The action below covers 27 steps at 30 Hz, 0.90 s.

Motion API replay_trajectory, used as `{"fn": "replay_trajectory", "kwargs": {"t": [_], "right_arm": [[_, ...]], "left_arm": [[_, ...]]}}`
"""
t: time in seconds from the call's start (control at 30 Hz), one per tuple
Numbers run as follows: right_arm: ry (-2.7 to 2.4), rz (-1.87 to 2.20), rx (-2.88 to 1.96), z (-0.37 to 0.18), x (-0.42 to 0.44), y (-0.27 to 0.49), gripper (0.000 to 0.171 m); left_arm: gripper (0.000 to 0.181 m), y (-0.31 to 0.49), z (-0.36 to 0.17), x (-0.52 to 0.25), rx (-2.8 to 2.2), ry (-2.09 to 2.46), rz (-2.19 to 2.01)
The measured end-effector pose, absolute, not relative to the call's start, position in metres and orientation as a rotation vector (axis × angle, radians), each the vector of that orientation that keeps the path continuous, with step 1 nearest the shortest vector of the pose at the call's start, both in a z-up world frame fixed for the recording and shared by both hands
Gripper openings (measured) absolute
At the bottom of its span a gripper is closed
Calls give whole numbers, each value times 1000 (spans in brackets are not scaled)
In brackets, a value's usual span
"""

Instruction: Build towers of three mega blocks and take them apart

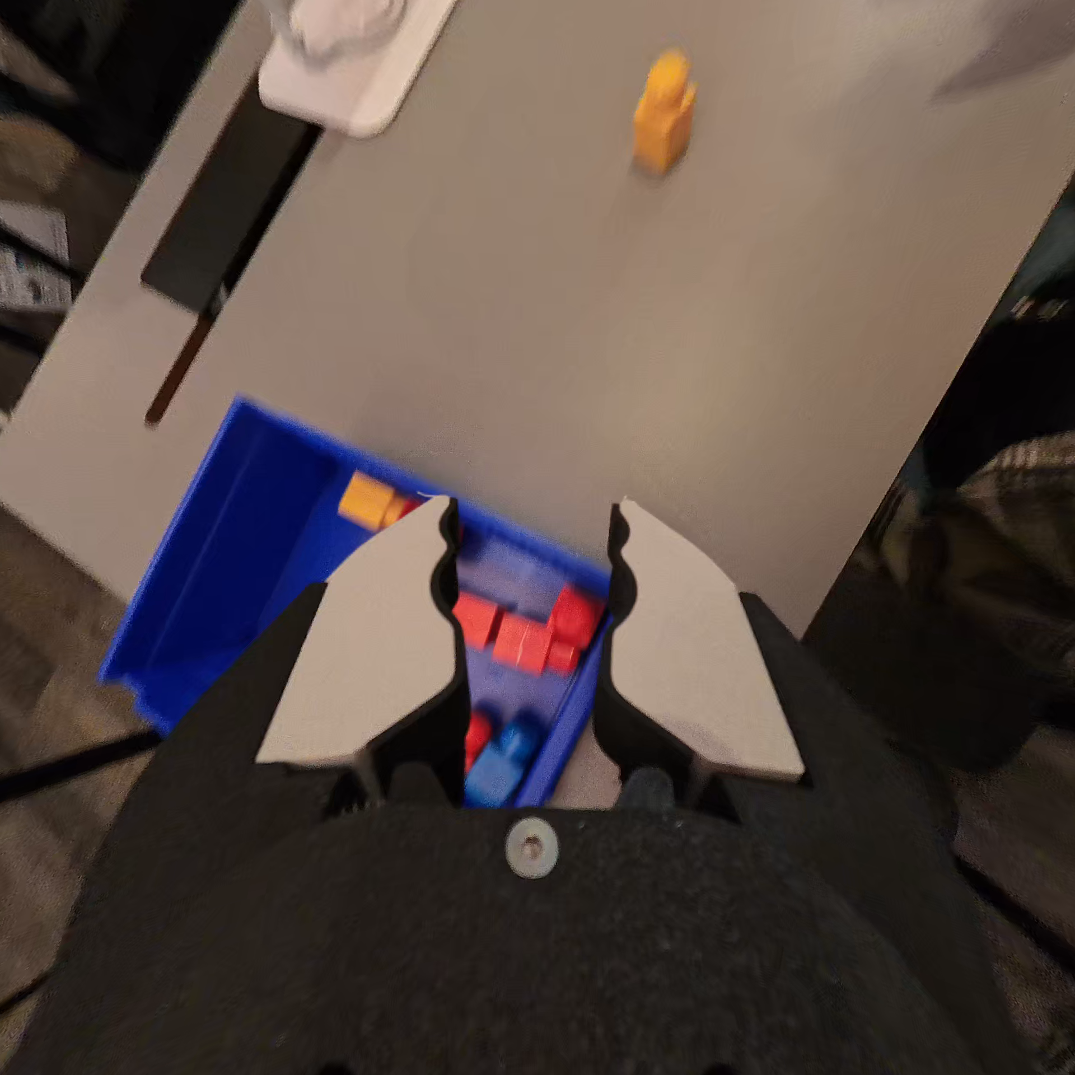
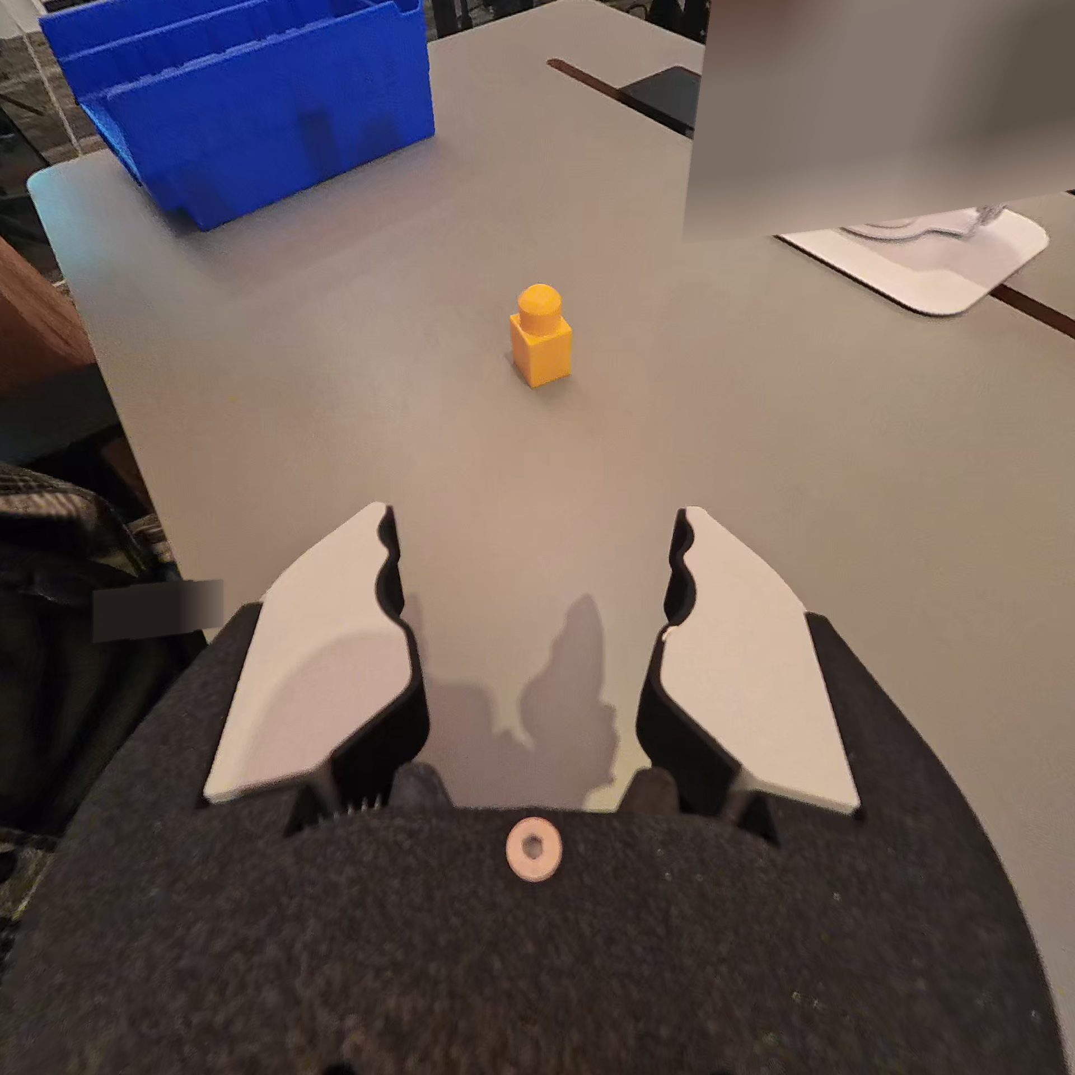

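The grey table (image 2: 756, 465) is carrying one upright yellow block (image 2: 541, 343), well clear of my released, empty right gripper (image 2: 532, 523). My left gripper (image 1: 530, 512), also released, is hovering over the blue bin (image 1: 192, 582), its fingers (image 1: 378, 628) hiding part of the blurred red blocks (image 1: 523, 631) and blue block (image 1: 500, 762) inside.

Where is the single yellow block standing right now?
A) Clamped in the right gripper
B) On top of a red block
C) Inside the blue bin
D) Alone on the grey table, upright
D: the yellow block stands upright by itself on the bare grey table, ahead of the open, empty right gripper and away from the blue bin.
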State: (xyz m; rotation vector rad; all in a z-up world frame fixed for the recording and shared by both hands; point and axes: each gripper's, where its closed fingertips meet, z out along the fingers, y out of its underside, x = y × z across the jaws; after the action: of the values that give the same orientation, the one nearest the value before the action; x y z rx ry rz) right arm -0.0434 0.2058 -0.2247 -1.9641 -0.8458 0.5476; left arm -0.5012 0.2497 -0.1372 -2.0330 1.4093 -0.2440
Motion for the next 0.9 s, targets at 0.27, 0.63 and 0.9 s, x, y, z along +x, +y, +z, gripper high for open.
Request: {"fn": "replay_trajectory", "kwargs": {"t": [0.27,0.63,0.9], "right_arm": [[-903,553,-1976,-226,-61,210,90],[-875,533,-1985,-226,-48,206,90],[-856,539,-1972,-223,-43,208,90]], "left_arm": [[46,232,-230,-553,-2215,1663,-255],[37,239,-273,-545,-2264,1754,-285],[32,238,-288,-548,-2331,1803,-240]]}}
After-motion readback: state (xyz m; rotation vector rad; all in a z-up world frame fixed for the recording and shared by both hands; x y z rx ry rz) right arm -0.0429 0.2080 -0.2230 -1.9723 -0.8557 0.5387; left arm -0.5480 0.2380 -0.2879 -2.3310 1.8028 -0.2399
